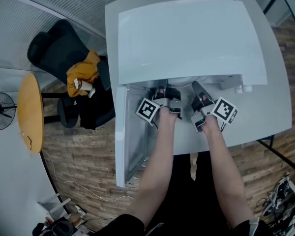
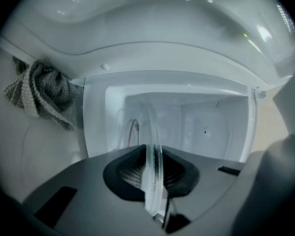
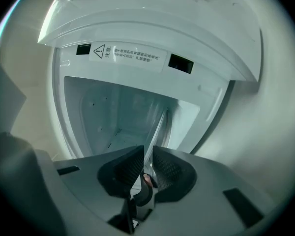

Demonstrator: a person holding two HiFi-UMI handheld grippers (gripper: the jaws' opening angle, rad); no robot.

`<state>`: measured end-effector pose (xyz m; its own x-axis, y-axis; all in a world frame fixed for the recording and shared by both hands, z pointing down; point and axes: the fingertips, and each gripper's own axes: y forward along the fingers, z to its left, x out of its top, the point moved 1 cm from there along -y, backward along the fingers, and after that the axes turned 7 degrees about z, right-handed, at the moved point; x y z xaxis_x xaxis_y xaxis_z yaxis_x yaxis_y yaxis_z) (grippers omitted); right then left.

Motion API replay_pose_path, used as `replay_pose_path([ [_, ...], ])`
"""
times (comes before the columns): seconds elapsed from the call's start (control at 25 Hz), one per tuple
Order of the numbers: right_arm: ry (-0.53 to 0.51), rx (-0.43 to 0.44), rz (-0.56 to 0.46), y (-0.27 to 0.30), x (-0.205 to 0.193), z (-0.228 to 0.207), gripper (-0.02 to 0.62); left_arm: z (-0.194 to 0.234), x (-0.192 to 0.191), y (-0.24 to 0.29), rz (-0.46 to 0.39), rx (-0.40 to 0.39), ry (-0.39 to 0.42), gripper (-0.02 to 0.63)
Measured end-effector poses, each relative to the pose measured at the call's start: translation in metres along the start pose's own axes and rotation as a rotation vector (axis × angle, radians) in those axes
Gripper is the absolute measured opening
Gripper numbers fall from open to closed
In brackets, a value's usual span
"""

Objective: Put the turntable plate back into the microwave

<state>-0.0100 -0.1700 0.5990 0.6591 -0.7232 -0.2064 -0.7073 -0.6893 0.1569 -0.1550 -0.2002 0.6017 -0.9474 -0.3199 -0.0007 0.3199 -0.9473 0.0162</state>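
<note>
The glass turntable plate [image 2: 153,132] is at the mouth of the open microwave [image 1: 187,38]. It shows almost edge-on, its near rim between the fingers and its far part reaching into the white cavity. In the right gripper view the same plate [image 3: 160,127] is only a thin pale line running up from the fingers into the cavity.

The microwave stands on a white worktop [image 1: 270,107], and its door [image 1: 122,141] is swung out to the person's left. A grey cloth [image 2: 39,92] hangs beside the oven. Around the worktop is a wood-plank floor [image 1: 88,161] with a black office chair [image 1: 54,48] (an orange cloth [image 1: 81,73] is draped on it), a round wooden table [image 1: 30,112] and a fan [image 1: 1,111].

The left gripper [image 2: 151,173] has its fingers [image 2: 130,173] clamped on the plate's rim. The right gripper [image 3: 147,168] has its fingers [image 3: 169,173] drawn to a narrow slit, closed on the rim as well. Both grippers sit side by side at the opening.
</note>
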Motion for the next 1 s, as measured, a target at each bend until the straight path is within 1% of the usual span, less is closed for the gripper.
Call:
replay_pose_path([
  [0.12, 0.014, 0.034, 0.034, 0.002, -0.009, 0.002, 0.063, 0.001, 0.002, 0.0, -0.004, 0.003, 0.006, 0.038],
  [0.2, 0.028, 0.038, 0.045, 0.004, -0.015, 0.002, 0.066, 0.001, 0.002, 0.0, -0.005, 0.002, 0.008, 0.038],
  [0.4, 0.038, 0.059, 0.028, 0.004, -0.014, 0.005, 0.037, -0.001, 0.001, 0.0, 0.002, -0.003, 0.011, 0.04],
  [0.44, 0.046, 0.071, 0.027, 0.004, -0.014, 0.005, 0.038, -0.001, 0.001, -0.001, 0.004, -0.003, 0.013, 0.04],
  [0.52, 0.076, 0.112, 0.022, 0.005, -0.013, 0.007, 0.069, 0.0, 0.0, -0.002, 0.007, -0.002, 0.013, 0.04],
  [0.56, 0.089, 0.122, 0.021, 0.005, -0.013, 0.006, 0.069, 0.001, 0.0, -0.002, 0.007, -0.001, 0.011, 0.04],
  [0.68, 0.112, 0.107, 0.029, 0.009, -0.013, 0.002, 0.064, 0.001, -0.001, -0.001, 0.009, -0.002, 0.003, 0.04],
  [0.8, 0.129, 0.119, 0.024, 0.012, -0.012, 0.003, 0.064, 0.0, 0.0, 0.0, 0.01, -0.003, 0.006, 0.04],
  [0.92, 0.126, 0.123, -0.002, 0.01, -0.011, 0.003, 0.054, 0.0, -0.001, 0.0, 0.014, -0.001, 0.012, 0.038],
  [1.0, 0.15, 0.121, -0.032, 0.007, -0.01, 0.001, 0.044, 0.001, -0.003, -0.001, 0.026, 0.006, 0.019, 0.038],
])
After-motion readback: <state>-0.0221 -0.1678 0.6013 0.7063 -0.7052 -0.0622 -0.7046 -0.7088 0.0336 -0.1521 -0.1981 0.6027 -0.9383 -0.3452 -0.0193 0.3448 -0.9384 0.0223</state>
